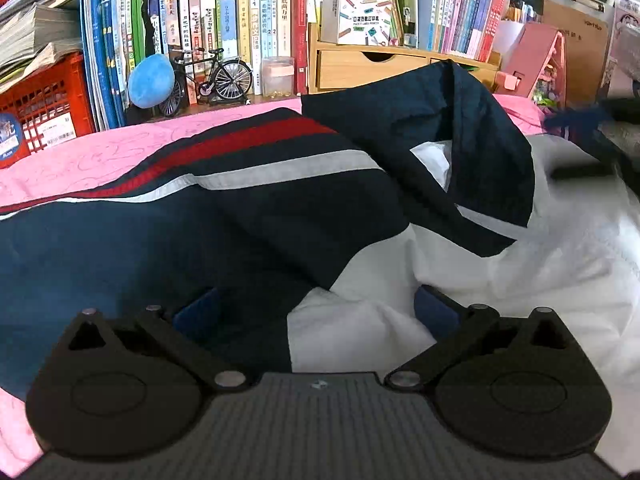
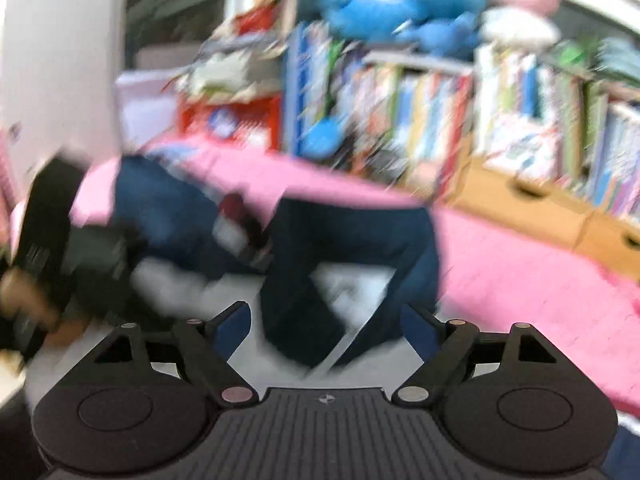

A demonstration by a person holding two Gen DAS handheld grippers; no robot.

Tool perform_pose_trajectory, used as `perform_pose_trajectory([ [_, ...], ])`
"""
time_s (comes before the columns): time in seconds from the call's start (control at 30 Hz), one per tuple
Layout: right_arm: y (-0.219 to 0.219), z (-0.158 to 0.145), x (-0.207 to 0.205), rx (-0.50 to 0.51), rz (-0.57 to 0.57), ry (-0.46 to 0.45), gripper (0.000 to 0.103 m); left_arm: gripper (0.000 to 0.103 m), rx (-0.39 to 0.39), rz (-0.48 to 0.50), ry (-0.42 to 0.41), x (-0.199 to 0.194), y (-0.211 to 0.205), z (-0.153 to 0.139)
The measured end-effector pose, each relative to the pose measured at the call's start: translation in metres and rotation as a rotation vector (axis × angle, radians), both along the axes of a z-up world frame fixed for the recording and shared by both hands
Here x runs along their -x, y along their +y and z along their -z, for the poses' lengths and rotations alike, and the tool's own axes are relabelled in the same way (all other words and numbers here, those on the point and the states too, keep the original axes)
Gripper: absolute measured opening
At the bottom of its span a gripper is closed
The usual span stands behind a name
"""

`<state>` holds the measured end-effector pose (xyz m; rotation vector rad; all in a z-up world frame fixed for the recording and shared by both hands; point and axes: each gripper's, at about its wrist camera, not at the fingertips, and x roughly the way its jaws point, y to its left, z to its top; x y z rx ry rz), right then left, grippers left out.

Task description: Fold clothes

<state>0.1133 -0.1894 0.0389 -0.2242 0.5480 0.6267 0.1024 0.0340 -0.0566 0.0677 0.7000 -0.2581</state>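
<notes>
Left wrist view: the left gripper is hovering low over the jacket, its jaws standing wide with nothing pinched between the blue pads. The jacket is lying spread on the pink sheet, navy with red and white stripes and a white lower part. A navy flap, probably the collar or hood, is standing up above the white part, so the fold is looking unfinished. The gripper is likely sitting there to pick up a fresh edge. Behind the jacket a bookshelf is running along the wall, with a model bicycle, a blue plush ball and a red crate in front of it. A white box beyond the jacket is showing "POCKET LABEL PRINTER"; the book spines are carrying Chinese titles too small to read reliably.

Right wrist view: heavy motion blur. The right gripper is spread wide and empty, with the jacket lying just beyond its pads. It is probably free to reach for the next edge. A dark blurred shape left of the jacket cannot be identified. Blue and pink plush toys are sitting atop the shelf behind the jacket. No writing is legible here.
</notes>
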Motion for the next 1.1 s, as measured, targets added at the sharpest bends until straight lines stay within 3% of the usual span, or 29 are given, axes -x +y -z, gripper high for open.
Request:
perform_pose_trajectory([
  [0.1, 0.028, -0.003, -0.018, 0.004, -0.035, 0.007, 0.084, 0.103, 0.003, -0.001, 0.000, 0.000, 0.002, -0.002],
  [0.17, 0.055, 0.009, -0.036, -0.011, -0.049, 0.073, 0.080, 0.103, 0.005, -0.004, -0.001, 0.000, 0.002, -0.003],
  [0.2, 0.068, 0.016, -0.046, -0.023, -0.051, 0.112, 0.068, 0.103, 0.005, -0.009, -0.004, 0.001, 0.002, -0.003],
  [0.23, 0.078, 0.024, -0.058, -0.055, -0.042, 0.193, 0.046, 0.103, 0.010, -0.022, -0.008, 0.001, 0.004, -0.004],
  [0.3, 0.089, 0.042, -0.084, -0.144, -0.002, 0.391, 0.028, 0.103, 0.029, -0.060, -0.016, 0.005, 0.010, -0.005],
  [0.33, 0.091, 0.048, -0.095, -0.173, 0.031, 0.440, 0.017, 0.103, 0.050, -0.086, -0.022, 0.008, 0.015, -0.006],
  [0.4, 0.091, 0.043, -0.105, -0.219, 0.107, 0.409, 0.009, 0.103, 0.107, -0.145, -0.044, 0.015, 0.029, -0.008],
  [0.5, 0.089, 0.009, -0.119, -0.256, 0.194, 0.240, 0.007, 0.103, 0.245, -0.244, -0.079, 0.025, 0.058, -0.009],
  [0.63, 0.082, -0.043, -0.160, -0.335, 0.277, 0.087, 0.007, 0.103, 0.510, -0.332, -0.109, 0.036, 0.099, -0.002],
  [0.73, 0.095, -0.069, -0.191, -0.338, 0.287, -0.042, 0.007, 0.103, 0.579, -0.363, -0.117, 0.039, 0.109, 0.000],
  [0.8, 0.111, -0.072, -0.213, -0.294, 0.299, -0.099, 0.007, 0.103, 0.573, -0.370, -0.117, 0.039, 0.108, -0.001],
  [0.9, 0.134, -0.044, -0.249, -0.208, 0.332, -0.072, 0.007, 0.103, 0.538, -0.370, -0.108, 0.035, 0.103, -0.003],
  [0.97, 0.146, -0.009, -0.273, -0.139, 0.344, -0.001, 0.007, 0.103, 0.537, -0.372, -0.107, 0.035, 0.103, -0.003],
  [1.07, 0.151, 0.035, -0.289, -0.094, 0.334, 0.159, 0.018, 0.103, 0.538, -0.372, -0.106, 0.034, 0.103, -0.003],
  [1.1, 0.150, 0.047, -0.291, -0.093, 0.324, 0.216, 0.025, 0.103, 0.538, -0.372, -0.106, 0.034, 0.103, -0.003],
])
